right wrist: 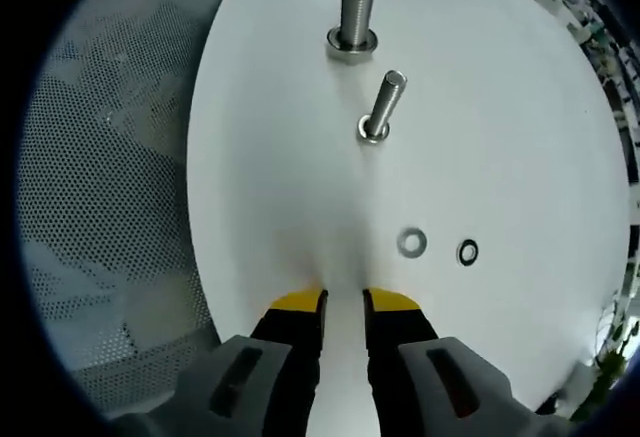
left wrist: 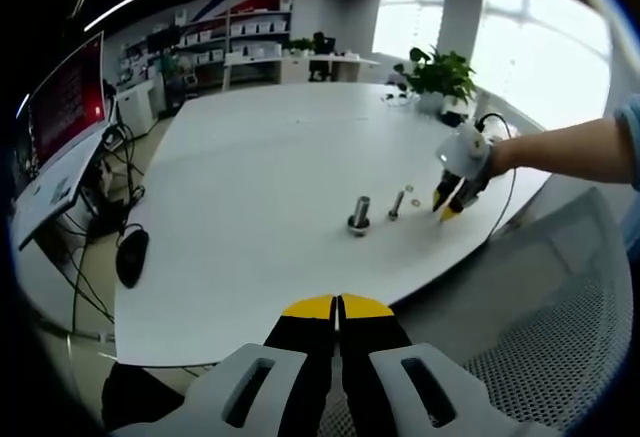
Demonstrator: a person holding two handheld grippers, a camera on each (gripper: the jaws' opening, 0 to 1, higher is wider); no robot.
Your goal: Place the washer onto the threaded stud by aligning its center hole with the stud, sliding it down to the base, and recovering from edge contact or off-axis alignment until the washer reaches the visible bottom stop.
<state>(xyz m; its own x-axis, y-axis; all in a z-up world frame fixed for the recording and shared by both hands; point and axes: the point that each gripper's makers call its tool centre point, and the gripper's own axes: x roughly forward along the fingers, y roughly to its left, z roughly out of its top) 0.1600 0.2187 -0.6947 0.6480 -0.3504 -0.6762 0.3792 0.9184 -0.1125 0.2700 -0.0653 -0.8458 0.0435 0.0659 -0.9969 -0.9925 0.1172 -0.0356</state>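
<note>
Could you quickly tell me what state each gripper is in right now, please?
Left gripper: shut, holding nothing.
Right gripper: open a little, holding nothing, low over the table near the washers.

Office — monitor [left wrist: 65,107], shelves [left wrist: 245,37] (plant [left wrist: 440,75])

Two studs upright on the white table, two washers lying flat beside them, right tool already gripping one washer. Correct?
Not quite. In the right gripper view the right tool grips nothing: its jaws stand slightly apart over bare table, short of both washers, which lie flat. The two studs do stand upright.
</note>
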